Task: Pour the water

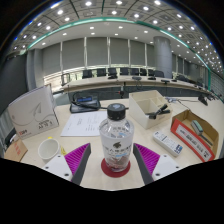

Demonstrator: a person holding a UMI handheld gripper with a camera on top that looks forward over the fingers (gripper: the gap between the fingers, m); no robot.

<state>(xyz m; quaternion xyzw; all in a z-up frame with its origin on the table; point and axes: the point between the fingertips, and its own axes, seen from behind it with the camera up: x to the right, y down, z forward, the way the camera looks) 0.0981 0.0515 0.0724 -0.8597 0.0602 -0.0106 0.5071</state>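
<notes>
On the light wooden surface (95, 172) there is one clear plastic water bottle with a white cap (116, 138), one small white paper cup (48, 150), one sheet of white paper (85, 124), one open brown cardboard box (151, 102) and one red and white carton (195, 133) at the right side. One white printed sign board (33, 111) stands tilted behind the cup, and one dark telephone-like device (86, 100) lies beyond the paper. The bottle is upright on a round red coaster (117, 166), it has a paper label around its middle and its cap is on. It stands between the two fingers (78, 159) of the gripper (113, 160), whose magenta pads face it from both sides. The fingers are wide apart, with a clear gap between each pad and the bottle, so they hold nothing. The cup is just beside the left finger, apart from the bottle. Farther behind, there are long tables with several dark chairs.
</notes>
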